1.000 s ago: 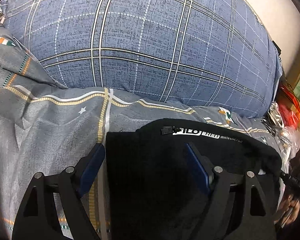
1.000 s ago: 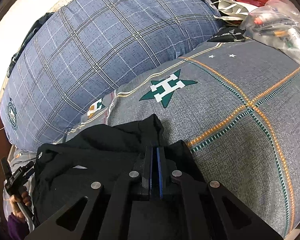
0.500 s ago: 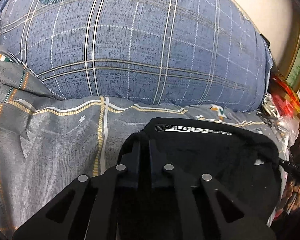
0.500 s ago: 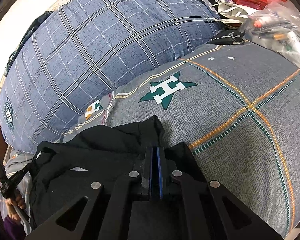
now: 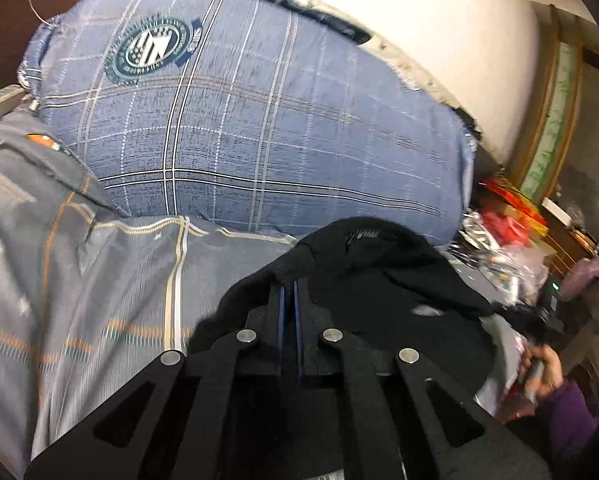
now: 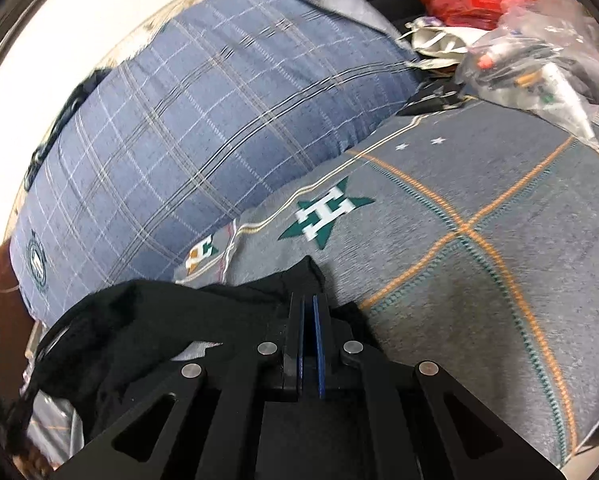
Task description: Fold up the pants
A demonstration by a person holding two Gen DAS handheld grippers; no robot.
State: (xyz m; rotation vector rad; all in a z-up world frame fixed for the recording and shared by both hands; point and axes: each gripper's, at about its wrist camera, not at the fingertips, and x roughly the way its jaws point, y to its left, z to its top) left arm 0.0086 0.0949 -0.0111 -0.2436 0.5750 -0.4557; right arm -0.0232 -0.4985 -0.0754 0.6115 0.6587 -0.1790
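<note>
The black pants [image 5: 383,280] hang bunched over a grey patterned bedspread [image 5: 99,280]. My left gripper [image 5: 289,286] is shut on their near edge, and the cloth rises off the bed around its blue pads. In the right wrist view my right gripper [image 6: 309,300] is shut on another corner of the black pants [image 6: 147,320], which drape away to the left. A hand [image 5: 539,368] in a purple sleeve shows at the right edge of the left wrist view.
A big blue plaid pillow [image 5: 259,128] lies against the white wall behind the bedspread [image 6: 479,260]. Plastic bags and red packets [image 6: 519,40] are piled at the bed's far right. A wooden frame [image 5: 555,120] stands by the wall.
My left gripper went from wide open over the waistband to shut on the pants, then lifted them up and back. The right gripper stayed shut and rose slightly.
</note>
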